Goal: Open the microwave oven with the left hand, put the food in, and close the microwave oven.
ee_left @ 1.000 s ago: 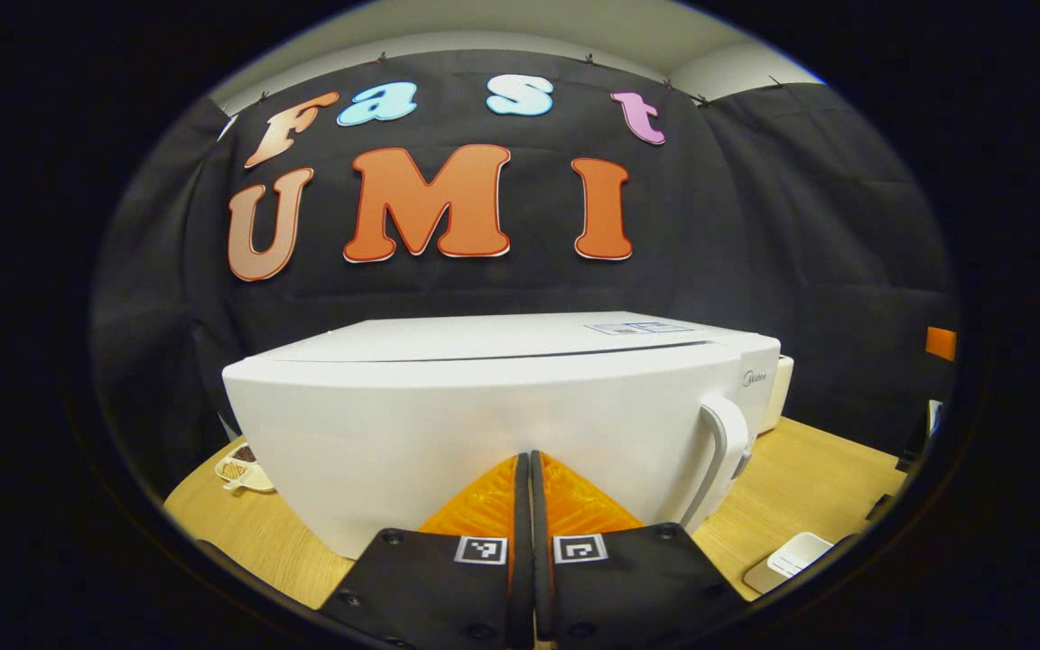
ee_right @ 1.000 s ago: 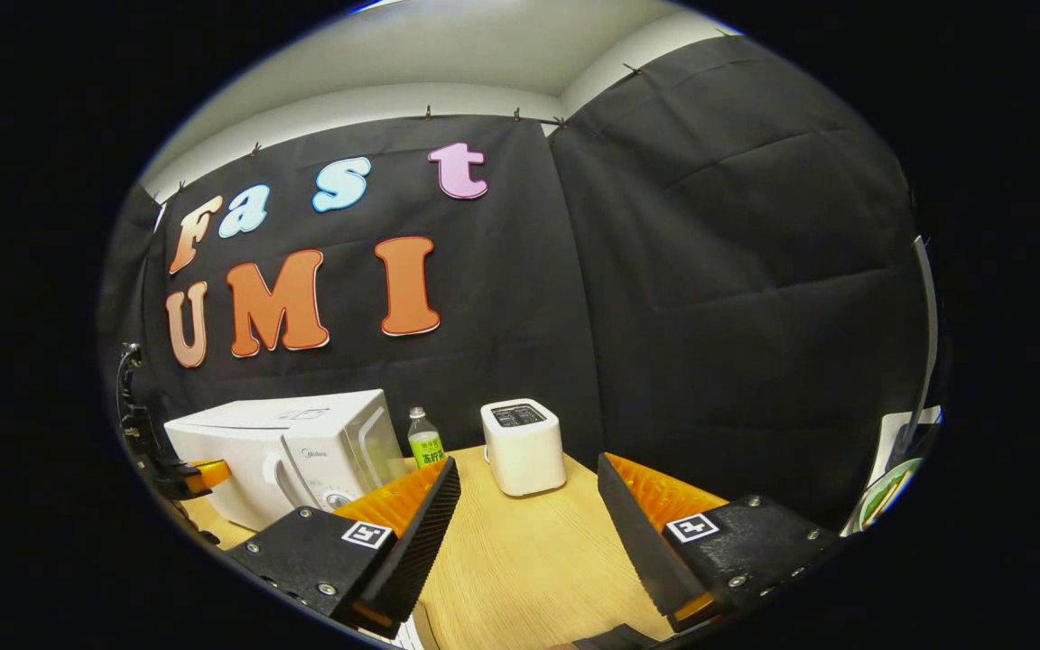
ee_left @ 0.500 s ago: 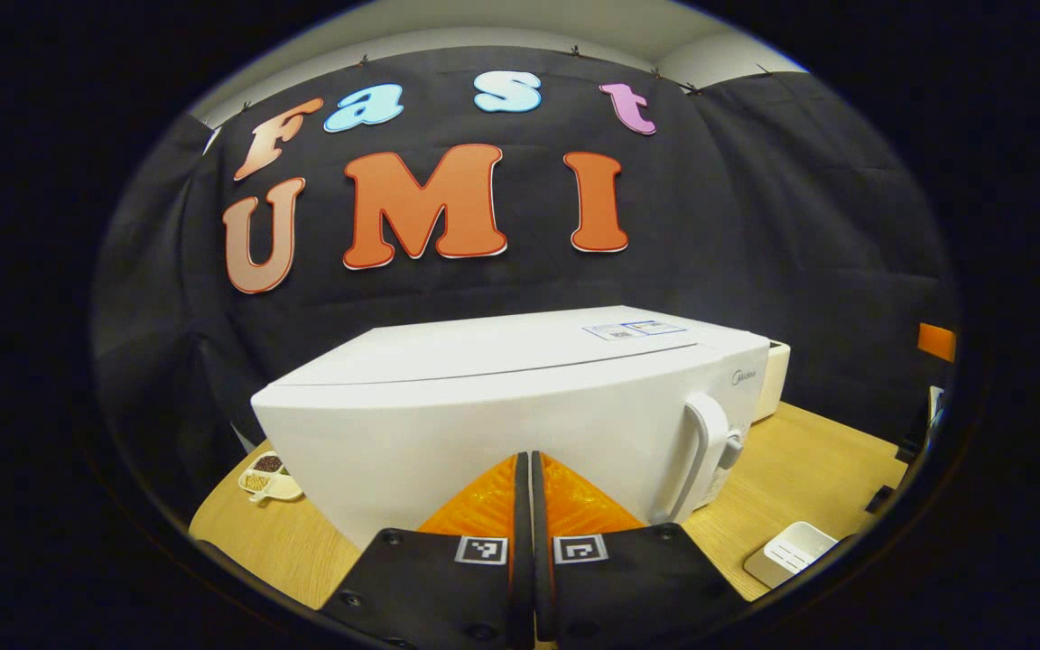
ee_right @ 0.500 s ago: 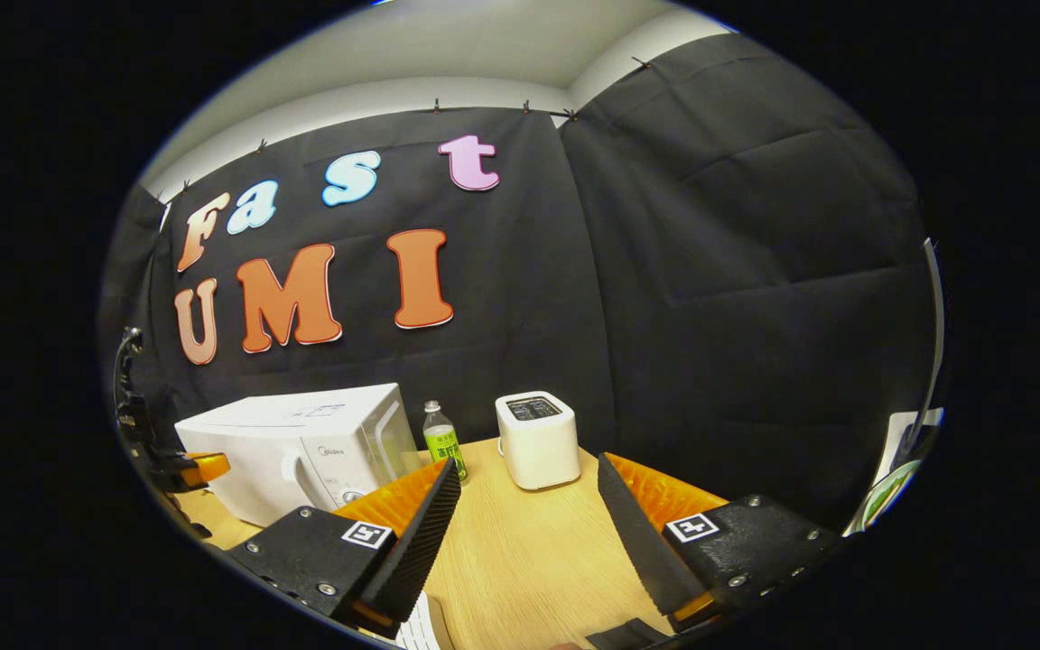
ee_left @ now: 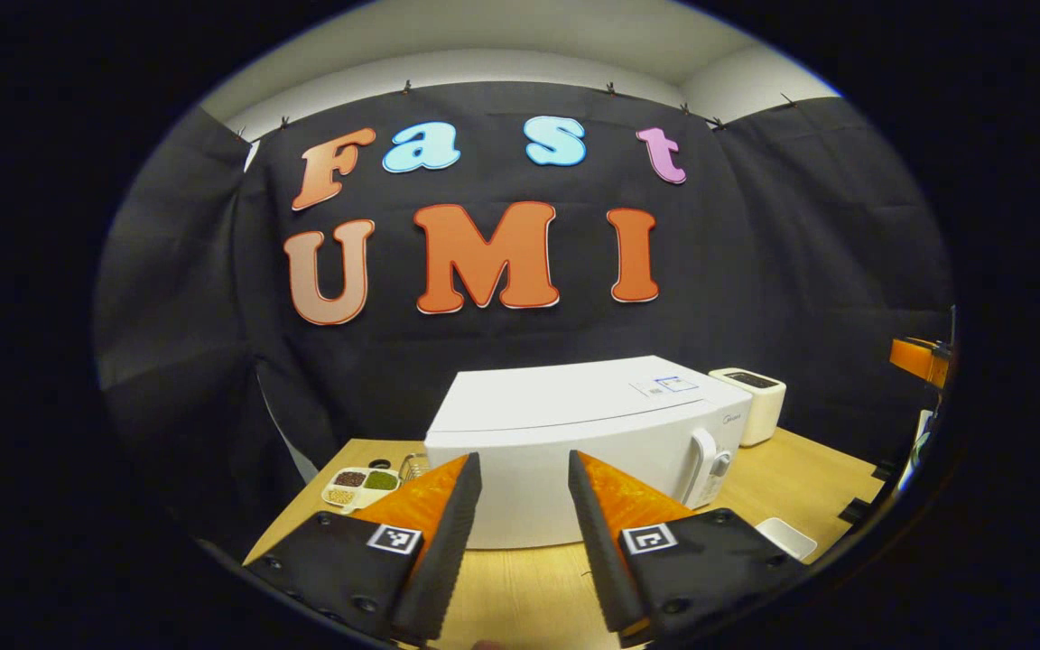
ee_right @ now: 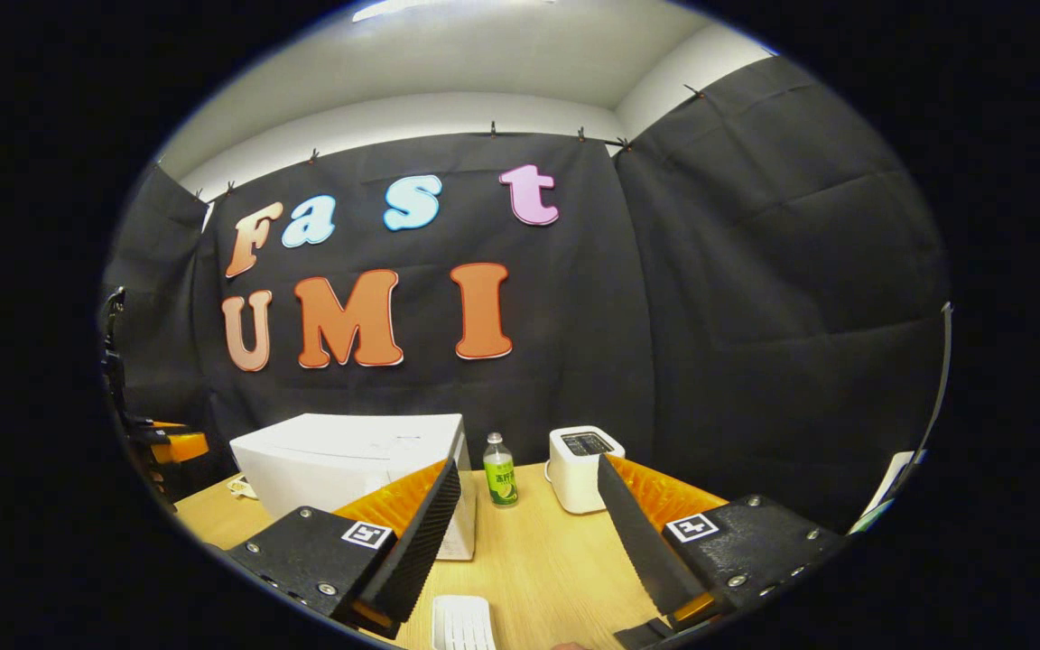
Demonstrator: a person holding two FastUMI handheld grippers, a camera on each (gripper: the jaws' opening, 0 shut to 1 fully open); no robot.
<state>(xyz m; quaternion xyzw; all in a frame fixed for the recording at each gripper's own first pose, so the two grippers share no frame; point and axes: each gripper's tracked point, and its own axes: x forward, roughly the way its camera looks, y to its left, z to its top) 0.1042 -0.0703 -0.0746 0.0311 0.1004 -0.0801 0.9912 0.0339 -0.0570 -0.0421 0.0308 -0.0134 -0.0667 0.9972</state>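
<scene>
The white microwave sat closed on the tabletop; both grippers' jaws were wide, holding nothing. A green bottle showed in the right gripper view.

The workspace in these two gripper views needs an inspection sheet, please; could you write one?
Surface: wooden table, bare at the front.
Job's things: white microwave, door shut, handle at its right end; sectioned food dish to its left.
Clutter: white toaster, green-labelled bottle, white slotted object near the front edge.
Grippers: left tool open, empty, short of the microwave; right tool open, empty, above the table.
Cables: nothing seen.
Surroundings: black cloth wall, pale ceiling.
</scene>
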